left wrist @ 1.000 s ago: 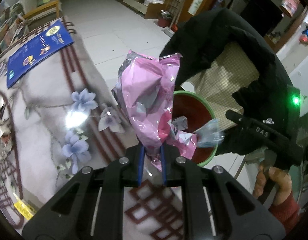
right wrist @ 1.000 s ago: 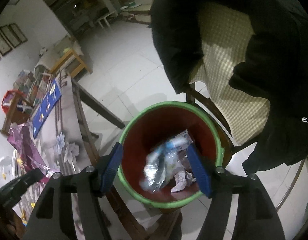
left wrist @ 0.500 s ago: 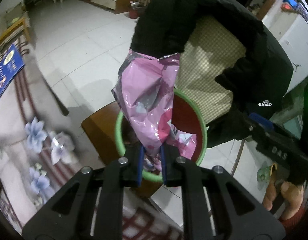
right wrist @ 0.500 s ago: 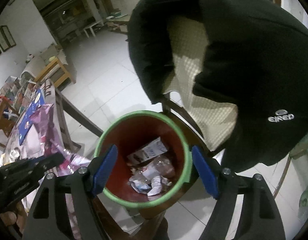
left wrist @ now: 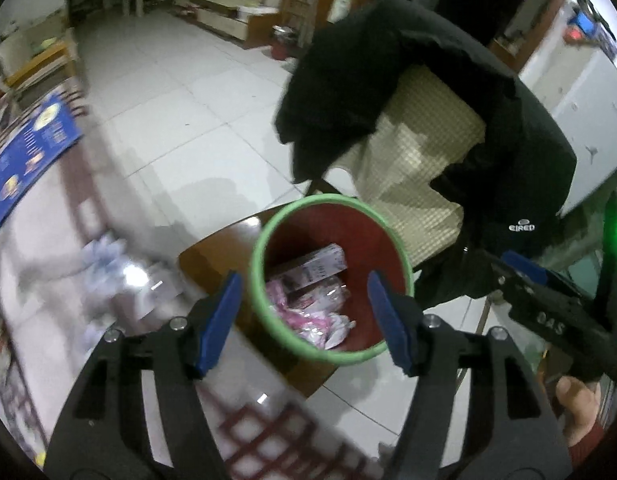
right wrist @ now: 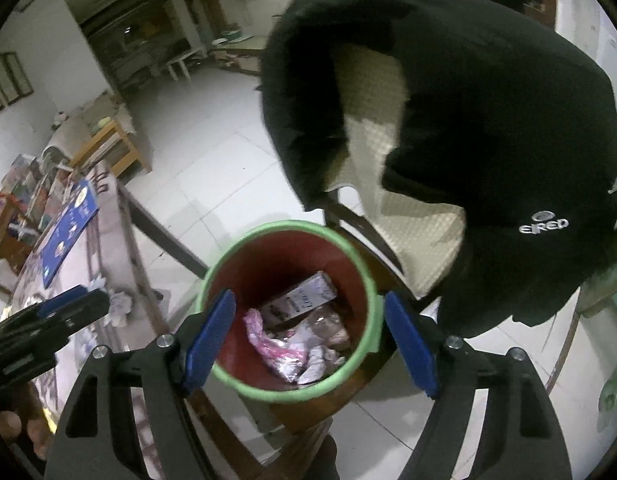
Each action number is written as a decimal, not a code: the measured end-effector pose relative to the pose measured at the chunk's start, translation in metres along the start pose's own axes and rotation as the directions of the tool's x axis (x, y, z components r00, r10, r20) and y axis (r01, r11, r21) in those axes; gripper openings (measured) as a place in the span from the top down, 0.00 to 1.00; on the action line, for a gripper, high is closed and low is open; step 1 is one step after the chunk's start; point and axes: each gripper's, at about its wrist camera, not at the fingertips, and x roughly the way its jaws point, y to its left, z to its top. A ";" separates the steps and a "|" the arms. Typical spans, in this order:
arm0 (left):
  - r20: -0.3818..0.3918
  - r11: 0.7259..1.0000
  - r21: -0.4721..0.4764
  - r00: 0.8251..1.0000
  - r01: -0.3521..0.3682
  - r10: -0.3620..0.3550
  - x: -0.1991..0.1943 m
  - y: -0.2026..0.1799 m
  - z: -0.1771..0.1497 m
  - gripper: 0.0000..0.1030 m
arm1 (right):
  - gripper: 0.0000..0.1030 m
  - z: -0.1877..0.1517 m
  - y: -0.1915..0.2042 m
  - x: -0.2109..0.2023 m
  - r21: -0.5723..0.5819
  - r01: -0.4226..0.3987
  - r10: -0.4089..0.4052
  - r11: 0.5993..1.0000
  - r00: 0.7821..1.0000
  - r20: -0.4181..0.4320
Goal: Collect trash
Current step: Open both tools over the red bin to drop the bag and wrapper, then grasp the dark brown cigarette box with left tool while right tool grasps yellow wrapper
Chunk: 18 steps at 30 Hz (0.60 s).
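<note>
Above the bin [left wrist: 331, 280], the left gripper [left wrist: 304, 320] hung with its blue fingers [left wrist: 218, 320] spread apart; they had just been opening, and nothing lay between them. Down inside the red, green-rimmed bin lay the pink wrapper [left wrist: 308, 312], crumpled among other scraps beside a small box [left wrist: 314, 266] leaning against the inner wall. From the right wrist view, the same pink wrapper [right wrist: 276, 346] showed near the bottom of the bin [right wrist: 286, 312], and the right gripper [right wrist: 308, 344] also stood wide open and empty, one finger to each side of the rim. The bin sat on a brown wooden stool [left wrist: 212, 256] just beside the patterned surface [left wrist: 48, 280], where a blue leaflet [left wrist: 26, 168] lay near the far edge. Behind the bin, a black jacket [right wrist: 468, 128] was draped over a chair with a pale checked cushion [left wrist: 420, 160]. At the lower right of the left view, a hand [left wrist: 576, 404] gripped the other tool's handle.
</note>
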 end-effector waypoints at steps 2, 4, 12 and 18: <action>0.014 0.999 -0.046 1.000 -0.018 0.018 -0.018 0.017 -0.012 0.39 | 0.27 -0.002 0.016 -0.001 -0.028 -0.025 0.025 0.999 1.000 -0.005; 0.028 0.994 -0.100 0.999 -0.040 0.043 -0.035 0.037 -0.025 0.39 | 0.27 -0.006 0.033 -0.004 -0.058 -0.050 0.049 0.997 0.999 -0.012; 0.037 0.927 -0.328 0.978 -0.183 0.207 -0.101 0.136 -0.087 0.39 | 0.27 -0.042 0.129 -0.012 -0.241 -0.193 0.173 0.951 0.980 -0.099; 0.017 0.821 -0.497 0.942 -0.282 0.335 -0.152 0.222 -0.141 0.39 | 0.27 -0.094 0.224 -0.017 -0.419 -0.332 0.254 0.845 0.939 -0.231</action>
